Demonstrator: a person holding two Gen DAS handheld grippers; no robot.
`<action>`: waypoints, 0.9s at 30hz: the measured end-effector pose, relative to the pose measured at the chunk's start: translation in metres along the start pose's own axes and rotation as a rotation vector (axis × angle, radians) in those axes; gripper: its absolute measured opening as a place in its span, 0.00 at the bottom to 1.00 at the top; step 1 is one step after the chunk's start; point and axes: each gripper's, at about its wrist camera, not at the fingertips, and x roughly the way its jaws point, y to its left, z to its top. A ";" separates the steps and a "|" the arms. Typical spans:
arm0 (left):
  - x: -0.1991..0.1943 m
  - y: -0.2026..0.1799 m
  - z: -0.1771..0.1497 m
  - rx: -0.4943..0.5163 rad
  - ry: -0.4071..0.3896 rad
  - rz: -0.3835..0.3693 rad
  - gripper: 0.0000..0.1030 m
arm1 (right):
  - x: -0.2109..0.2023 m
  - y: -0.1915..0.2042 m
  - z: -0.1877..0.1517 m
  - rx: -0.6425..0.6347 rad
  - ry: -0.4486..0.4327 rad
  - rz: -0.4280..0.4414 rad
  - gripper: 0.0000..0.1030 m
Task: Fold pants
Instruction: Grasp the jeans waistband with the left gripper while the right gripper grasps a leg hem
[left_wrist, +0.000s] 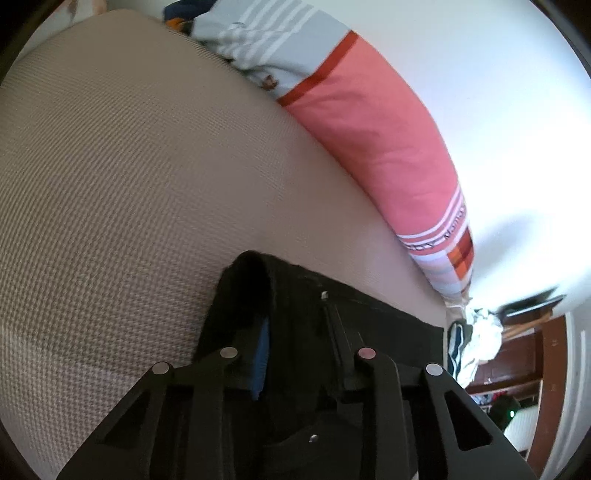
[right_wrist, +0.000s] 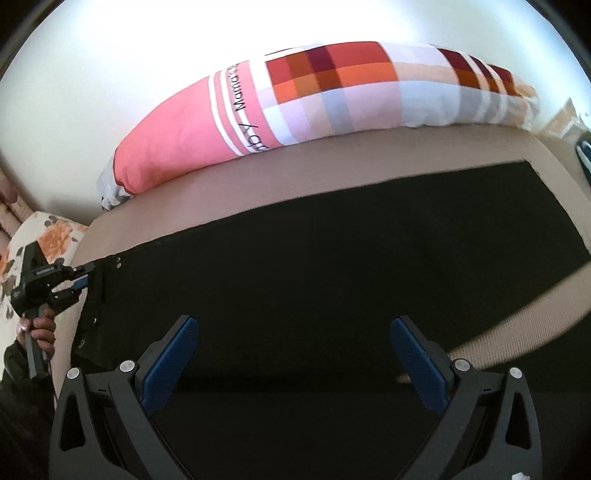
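Black pants (right_wrist: 332, 269) lie spread flat on a beige woven bed surface (right_wrist: 332, 166), waistband at the left, legs running right. My left gripper (left_wrist: 295, 354) is shut on the waistband of the pants (left_wrist: 295, 295), lifting a fold of it; it also shows in the right wrist view (right_wrist: 79, 282), held by a hand at the waistband corner. My right gripper (right_wrist: 293, 354) is open with blue pads (right_wrist: 173, 354), hovering just above the middle of the pants, nothing between the pads.
A long pink and checked pillow (right_wrist: 295, 96) lies along the white wall behind the pants. A floral cushion (right_wrist: 44, 236) sits at the left. Loose clothes (left_wrist: 476, 332) and a wooden shelf (left_wrist: 524, 350) stand past the bed's end.
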 end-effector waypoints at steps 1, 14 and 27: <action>0.001 -0.003 0.001 0.010 0.004 -0.013 0.27 | 0.004 0.002 0.004 -0.015 -0.004 0.003 1.00; 0.037 -0.014 0.013 0.017 0.013 0.012 0.14 | 0.064 0.029 0.071 -0.255 0.042 0.146 1.00; -0.045 -0.088 -0.034 0.276 -0.162 -0.119 0.09 | 0.131 0.059 0.130 -0.787 0.370 0.363 0.82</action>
